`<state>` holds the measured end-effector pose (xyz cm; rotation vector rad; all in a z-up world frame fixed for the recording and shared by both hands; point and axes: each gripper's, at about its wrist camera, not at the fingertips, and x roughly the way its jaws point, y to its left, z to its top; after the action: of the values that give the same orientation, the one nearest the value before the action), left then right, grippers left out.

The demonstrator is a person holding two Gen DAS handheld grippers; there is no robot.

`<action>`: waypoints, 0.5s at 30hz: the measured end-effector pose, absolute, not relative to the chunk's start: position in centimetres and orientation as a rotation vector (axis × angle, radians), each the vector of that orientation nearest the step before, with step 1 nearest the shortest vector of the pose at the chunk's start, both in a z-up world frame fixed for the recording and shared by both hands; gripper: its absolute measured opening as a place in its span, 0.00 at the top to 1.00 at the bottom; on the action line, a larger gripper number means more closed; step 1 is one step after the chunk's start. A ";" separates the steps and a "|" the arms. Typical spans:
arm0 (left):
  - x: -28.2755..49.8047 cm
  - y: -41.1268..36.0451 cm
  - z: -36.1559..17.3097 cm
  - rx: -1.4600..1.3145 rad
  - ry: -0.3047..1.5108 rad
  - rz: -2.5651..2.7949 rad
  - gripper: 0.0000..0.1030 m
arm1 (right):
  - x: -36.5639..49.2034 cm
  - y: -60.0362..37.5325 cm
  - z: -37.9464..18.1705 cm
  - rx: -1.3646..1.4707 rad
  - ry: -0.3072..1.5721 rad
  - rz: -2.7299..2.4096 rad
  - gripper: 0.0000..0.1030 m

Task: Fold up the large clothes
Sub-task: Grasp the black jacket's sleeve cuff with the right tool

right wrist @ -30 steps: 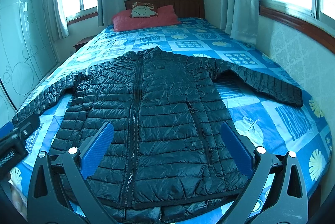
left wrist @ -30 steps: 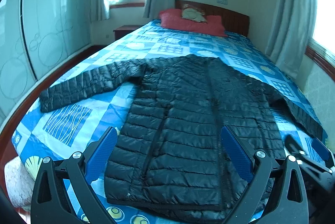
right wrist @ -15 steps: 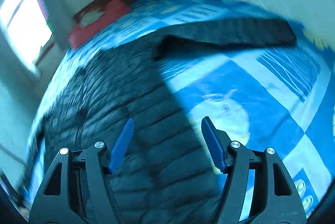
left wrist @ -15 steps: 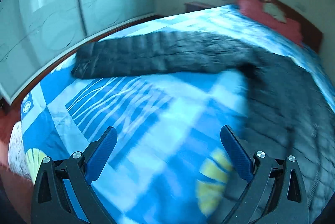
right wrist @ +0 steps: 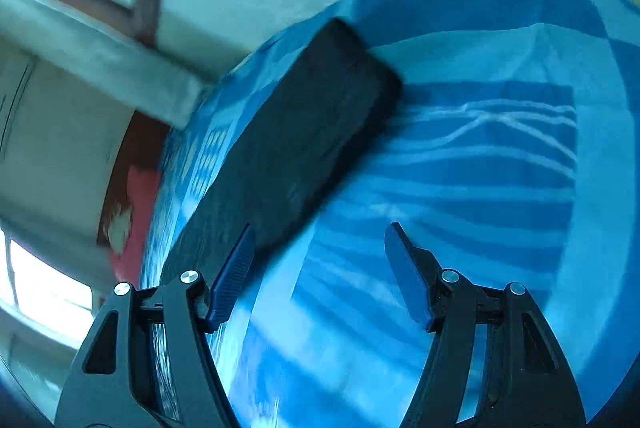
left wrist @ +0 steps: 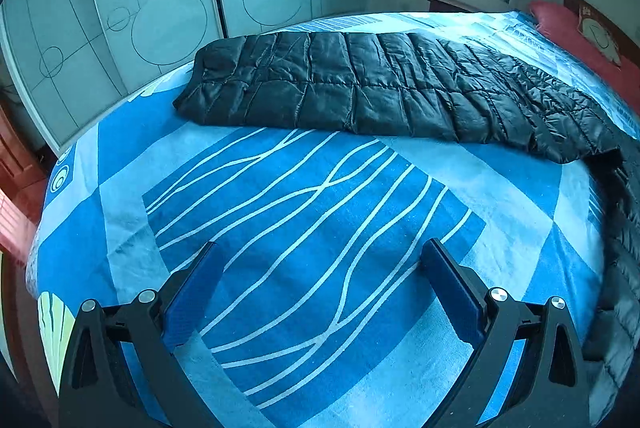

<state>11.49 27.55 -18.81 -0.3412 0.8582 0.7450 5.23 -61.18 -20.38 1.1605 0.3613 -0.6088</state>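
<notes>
The black jacket point(left wrist: 400, 92) is lying flat on the blue bed cover point(left wrist: 312, 220), one sleeve stretching toward each side. To do this step well, I think each gripper should be taking its sleeve near the cuff point(right wrist: 352, 68) and pinching only the top layer. The left gripper point(left wrist: 320, 292) is pointing down over bare cover, wide open and empty; the right gripper point(right wrist: 320, 268) is rolling sideways, partly open, holding nothing.

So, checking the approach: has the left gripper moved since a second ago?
Yes. The left gripper swung off the jacket body toward the wardrobe side; it now hangs open over bare bedspread, facing the sleeve.
</notes>
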 end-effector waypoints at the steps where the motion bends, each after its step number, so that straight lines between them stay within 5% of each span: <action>1: 11.6 27.5 -18.9 -0.342 0.858 0.746 0.04 | 5.6 -61.9 -20.6 1.160 0.334 -0.612 0.34; 10: 12.5 26.9 -19.5 -0.296 0.852 0.774 0.04 | 8.7 -64.2 -20.1 1.075 0.246 -0.647 0.28; 11: 12.3 26.8 -19.4 -0.294 0.851 0.776 0.04 | 8.8 -64.3 -20.0 1.060 0.248 -0.658 0.33; 14: 12.4 26.8 -19.5 -0.294 0.852 0.776 0.04 | 9.6 -64.7 -20.7 1.085 0.266 -0.666 0.89; 15: 12.4 26.8 -19.5 -0.292 0.852 0.777 0.04 | 9.8 -64.8 -21.0 1.101 0.274 -0.671 0.91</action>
<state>12.44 26.77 -19.48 -0.2922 0.8521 0.7768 9.79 -64.84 -20.98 1.1008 0.2740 -0.6708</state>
